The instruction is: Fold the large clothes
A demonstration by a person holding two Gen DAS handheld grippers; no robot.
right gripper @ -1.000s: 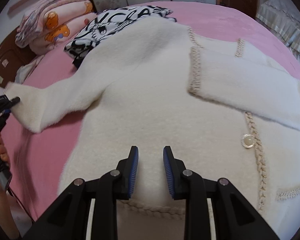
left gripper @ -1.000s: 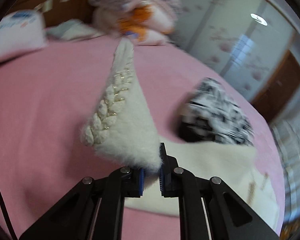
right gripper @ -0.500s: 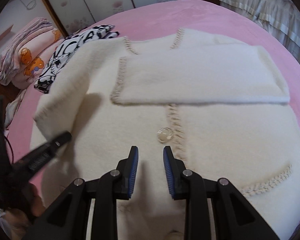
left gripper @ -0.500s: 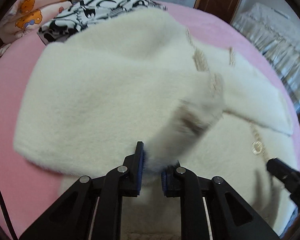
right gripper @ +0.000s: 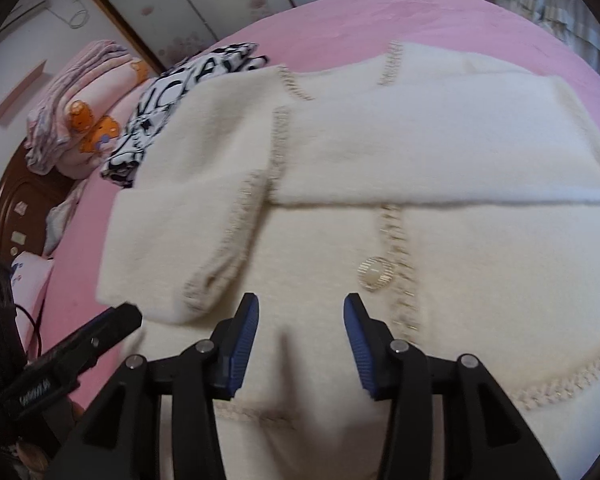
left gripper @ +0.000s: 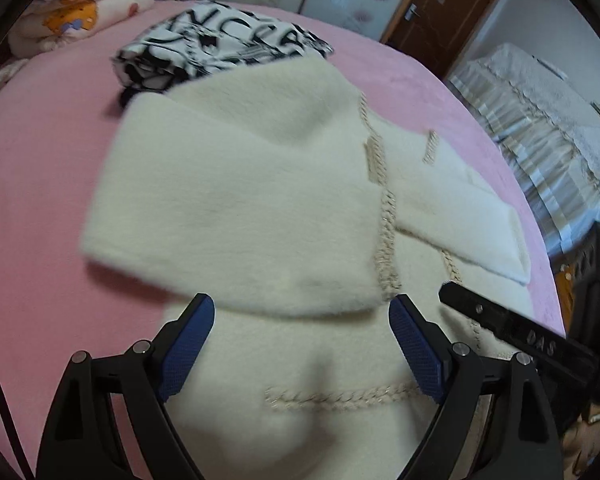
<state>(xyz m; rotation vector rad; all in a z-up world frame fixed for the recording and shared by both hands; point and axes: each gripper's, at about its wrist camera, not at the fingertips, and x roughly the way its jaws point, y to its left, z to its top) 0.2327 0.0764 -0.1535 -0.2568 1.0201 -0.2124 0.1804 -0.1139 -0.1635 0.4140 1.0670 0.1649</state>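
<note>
**Mia:** On the pink bedspread [right gripper: 340, 20] the cream fuzzy cardigan [right gripper: 460, 280] lies flat, front up, both sleeves folded across its chest. Where are the tongs?

**Jon:** Left gripper [left gripper: 300, 344] has just been opening; its jaws stand released, nothing pressed between them, with the left sleeve [left gripper: 240, 220] lying free at its twelve o'clock, cuff just past the blue pads [left gripper: 184, 348]. Right gripper [right gripper: 300, 344] has been opening too, about half apart and empty, hovering over the hem area.

**Mia:** And the next fold?

**Jon:** I'd judge it turns on the cardigan's long axis, running from six o'clock at the hem to twelve at the collar. The hem lies nearest both grippers, one toward each lower corner. The round button [right gripper: 375, 274] sits at one o'clock from the right gripper.

**Mia:** Any writing?

**Jon:** The black-and-white printed garment [left gripper: 220, 52] at eleven o'clock shows big letters, partly legible, maybe "NCE". The right gripper's finger [left gripper: 512, 328] reads "DAS".
</note>
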